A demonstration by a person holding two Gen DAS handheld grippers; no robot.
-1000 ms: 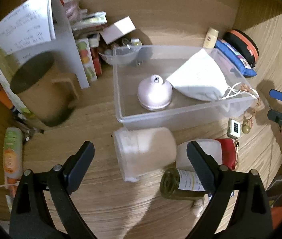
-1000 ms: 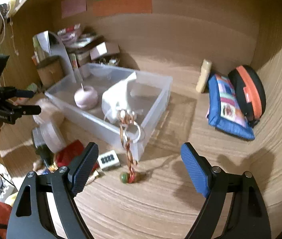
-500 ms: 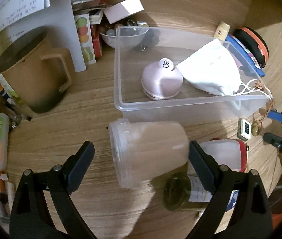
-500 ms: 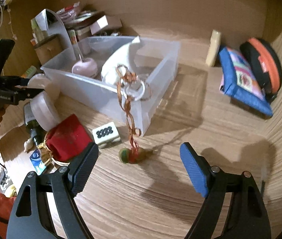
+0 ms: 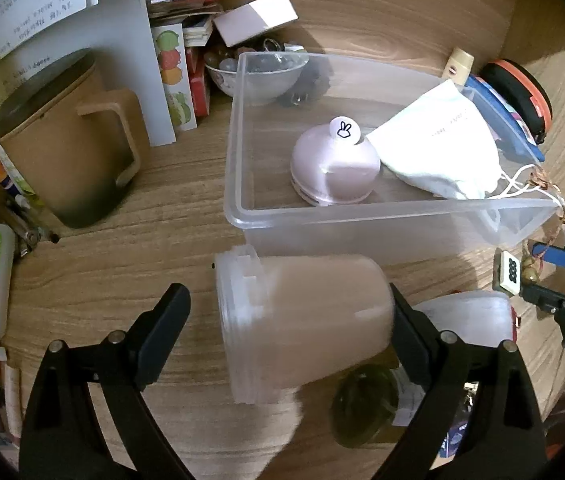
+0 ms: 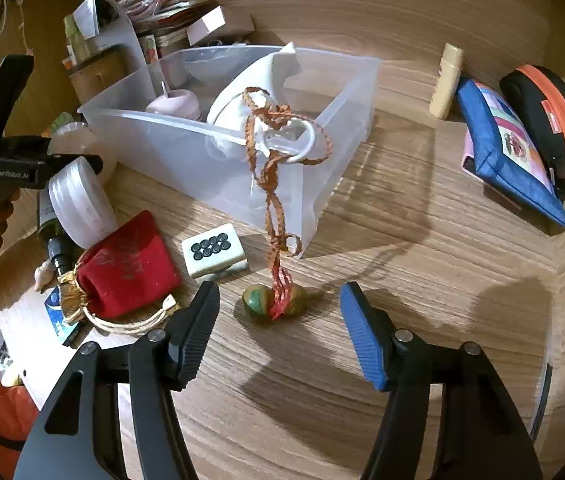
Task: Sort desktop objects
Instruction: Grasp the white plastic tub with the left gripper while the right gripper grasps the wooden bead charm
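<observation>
Probably a home desk: wooden desktop [image 6: 422,240] crowded with mug [image 5: 62,152], papers [image 5: 34,4], pouches [image 6: 506,152].

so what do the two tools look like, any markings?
Both tools are black plastic with bolted linkage arms. The left tool has plain black fingers. The right tool has one ribbed black pad and one ribbed blue pad. The left's body carries white lettering. Orange clothing shows.

Both grippers have come down closer to the wooden worktop [image 6: 422,208]. The left gripper [image 5: 288,320] now straddles the translucent plastic jar lying on its side [image 5: 302,320], which earlier lay ahead of its fingers. The right gripper [image 6: 278,320] has sunk toward the small green-and-yellow gourd charm on a red cord [image 6: 272,302], and its jaws are closing, the charm now just ahead of them.
</observation>
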